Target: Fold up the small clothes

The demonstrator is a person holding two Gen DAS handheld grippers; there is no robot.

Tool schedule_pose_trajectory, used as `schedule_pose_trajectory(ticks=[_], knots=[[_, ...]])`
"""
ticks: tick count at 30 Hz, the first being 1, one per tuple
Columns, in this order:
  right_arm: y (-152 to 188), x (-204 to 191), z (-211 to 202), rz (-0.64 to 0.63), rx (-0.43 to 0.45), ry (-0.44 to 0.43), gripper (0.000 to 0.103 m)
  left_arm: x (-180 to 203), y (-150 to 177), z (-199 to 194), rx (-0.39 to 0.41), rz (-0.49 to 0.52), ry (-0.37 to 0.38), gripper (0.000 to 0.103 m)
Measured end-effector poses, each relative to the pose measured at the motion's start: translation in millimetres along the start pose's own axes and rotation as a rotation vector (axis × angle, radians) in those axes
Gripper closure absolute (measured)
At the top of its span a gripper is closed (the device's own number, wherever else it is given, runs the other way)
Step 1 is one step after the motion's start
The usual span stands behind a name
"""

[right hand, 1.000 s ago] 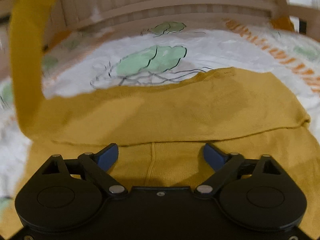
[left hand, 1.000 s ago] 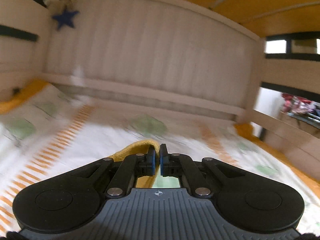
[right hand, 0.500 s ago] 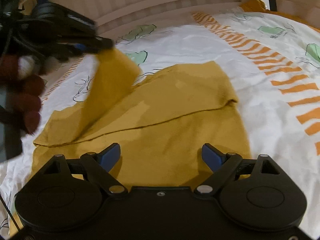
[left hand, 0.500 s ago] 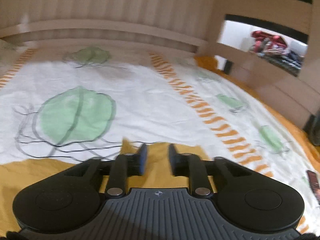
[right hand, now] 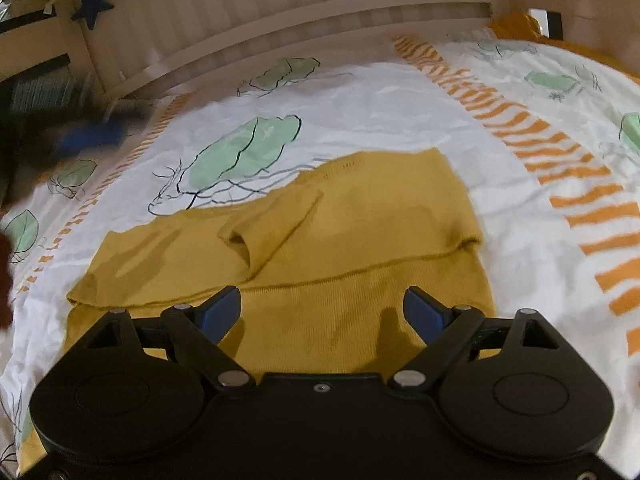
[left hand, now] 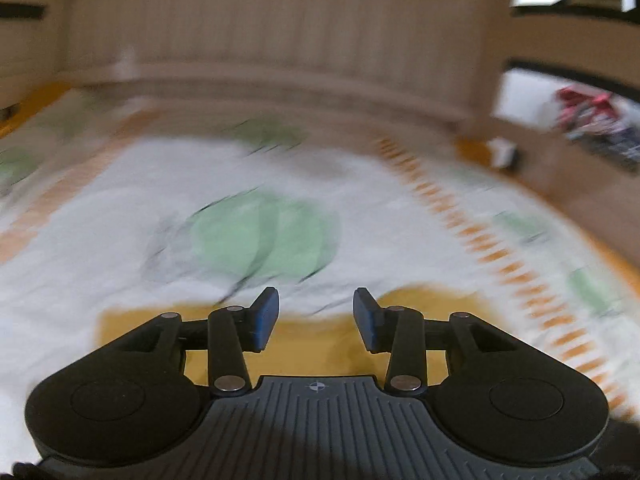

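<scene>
Right wrist view: right gripper point(right hand: 322, 312) stood wide open, holding nothing, above the mustard garment point(right hand: 360, 240), which lay folded on the bedsheet point(right hand: 380, 104) toward its near edge. Left gripper point(left hand: 316, 316) jaws were opening, nothing between them, over the garment's far edge. Slatted bed rail point(right hand: 280, 12) beyond.

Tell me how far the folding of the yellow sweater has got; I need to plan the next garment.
Done: the top of the yellow sweater is folded down, and a sleeve lies across it on the bedspread. In hand: nothing. The left gripper is opening with nothing between its fingers; the right gripper hovers open over the lower part. Left: the sweater is wide and loose, so further folds seem needed.
</scene>
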State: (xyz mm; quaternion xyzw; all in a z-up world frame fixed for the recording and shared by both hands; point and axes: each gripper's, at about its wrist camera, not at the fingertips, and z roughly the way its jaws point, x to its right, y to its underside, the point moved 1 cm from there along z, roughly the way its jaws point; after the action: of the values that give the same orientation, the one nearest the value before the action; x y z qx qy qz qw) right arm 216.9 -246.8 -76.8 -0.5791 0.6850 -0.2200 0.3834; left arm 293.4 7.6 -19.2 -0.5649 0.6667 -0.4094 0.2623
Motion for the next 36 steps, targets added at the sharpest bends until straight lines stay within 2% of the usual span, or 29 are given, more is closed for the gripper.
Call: schedule_pose_trajectory(ticks=[3,6,13,19,22,25,28,32,36], knots=[[-8.4,-8.7,3.8,-0.035,0.011,0.008,0.013,-32.9,32.6,-1.1,-0.062,-0.013,-0.105,0.063],[-16.6,-23.1,11.7,-0.103,0.020,0.019,0.013,-57.0,60.0,-7.7,-0.104,-0.047,-0.156,0.063],[-25.3,-61.3,45.4,-0.284,0.000,0.052,0.014,-71.5,93.7,-7.9,-0.154,-0.047,-0.187,0.063],[-22.2,-74.6,77.1,-0.373,-0.054,0.117,0.015,-69.6,110.1,-3.1,-0.123,-0.036,-0.193,0.062],[-21.8,-74.0,88.3,-0.382,-0.067,0.154,0.017,-78.5,112.3,-0.9,-0.119,-0.086,-0.164,0.062],[-26.0,-65.6,94.3,-0.365,-0.059,0.197,0.024,-82.0,113.4,-0.1,-0.119,-0.109,-0.153,0.061],[-35.8,-40.7,87.3,-0.278,-0.033,0.243,0.025,-75.2,113.2,1.7,-0.124,-0.073,-0.177,0.061],[-48.1,7.8,70.3,-0.096,-0.024,0.272,0.025,-72.3,114.7,2.5,-0.122,-0.057,-0.189,0.060],[-54.7,35.6,54.8,-0.023,-0.009,0.265,0.025,-73.3,115.4,2.0,-0.119,-0.058,-0.187,0.060]])
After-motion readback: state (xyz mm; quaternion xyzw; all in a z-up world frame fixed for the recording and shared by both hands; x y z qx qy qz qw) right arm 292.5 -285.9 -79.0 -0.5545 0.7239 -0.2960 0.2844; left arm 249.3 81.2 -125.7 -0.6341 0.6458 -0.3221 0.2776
